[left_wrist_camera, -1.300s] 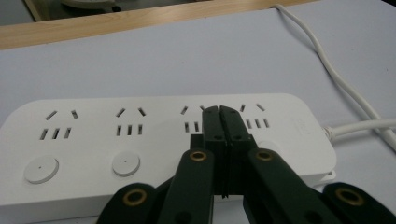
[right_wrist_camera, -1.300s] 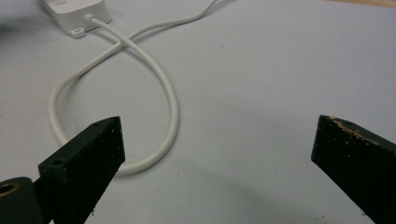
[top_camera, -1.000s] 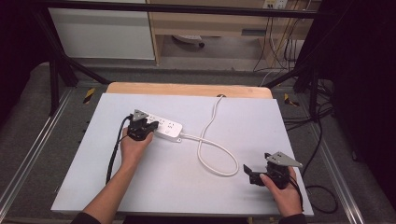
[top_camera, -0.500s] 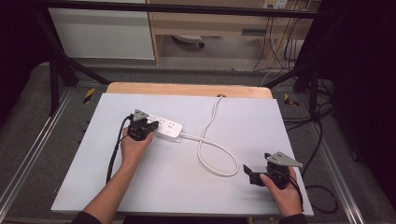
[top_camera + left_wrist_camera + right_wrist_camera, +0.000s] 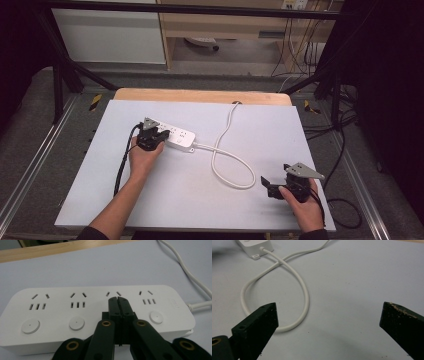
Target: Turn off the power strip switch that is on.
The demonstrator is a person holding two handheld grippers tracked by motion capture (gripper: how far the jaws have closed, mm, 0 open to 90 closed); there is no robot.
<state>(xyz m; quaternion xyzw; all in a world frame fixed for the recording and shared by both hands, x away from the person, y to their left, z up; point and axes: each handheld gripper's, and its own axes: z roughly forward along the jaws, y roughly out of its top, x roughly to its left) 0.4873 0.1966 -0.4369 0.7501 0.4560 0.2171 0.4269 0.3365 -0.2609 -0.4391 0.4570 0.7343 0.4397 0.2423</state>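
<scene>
White power strip; black left gripper; grey table

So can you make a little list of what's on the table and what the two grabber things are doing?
table: pale grey top
power strip: white, four sockets, four round buttons
cord: white, runs from the strip in a loop
left gripper: jaws shut, tips over the strip's third button
right gripper: jaws wide open, nothing between them, near the cord's loop
</scene>
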